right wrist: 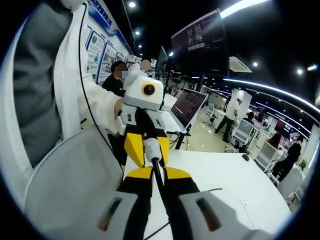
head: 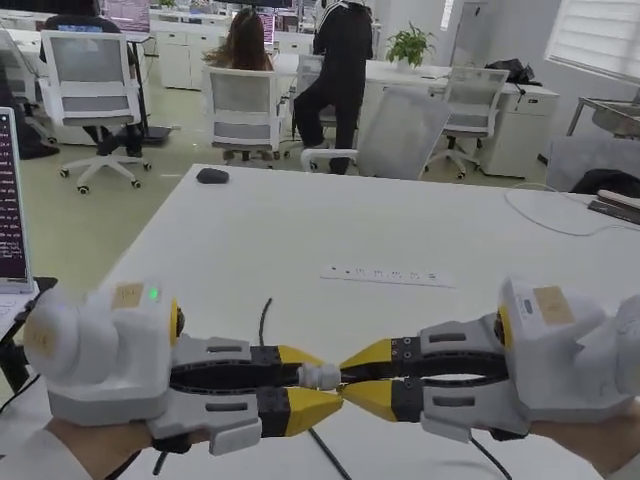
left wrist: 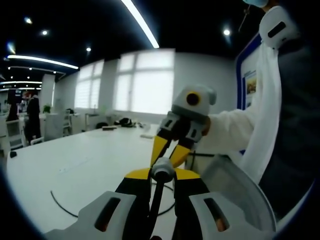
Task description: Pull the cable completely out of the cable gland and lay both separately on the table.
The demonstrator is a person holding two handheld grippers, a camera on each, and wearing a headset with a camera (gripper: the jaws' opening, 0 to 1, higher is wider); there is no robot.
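Cable and fitting are not yet parted, so by my reading the task is at its very start. The white table spreads from the centre of the head view out to 12 o'clock, and neither part lies on it on its own. The left gripper comes in from 8 o'clock, its yellow jaws clenched on the cable gland. The right gripper comes in from 4 o'clock, tip to tip with it, and appears clamped on the black cable just beside the gland. Both are held above the table at about 6 o'clock in the head view, with slack cable trailing onto the tabletop towards 7 o'clock. What is left is the whole pull, drawing the cable free, then setting down each piece apart.
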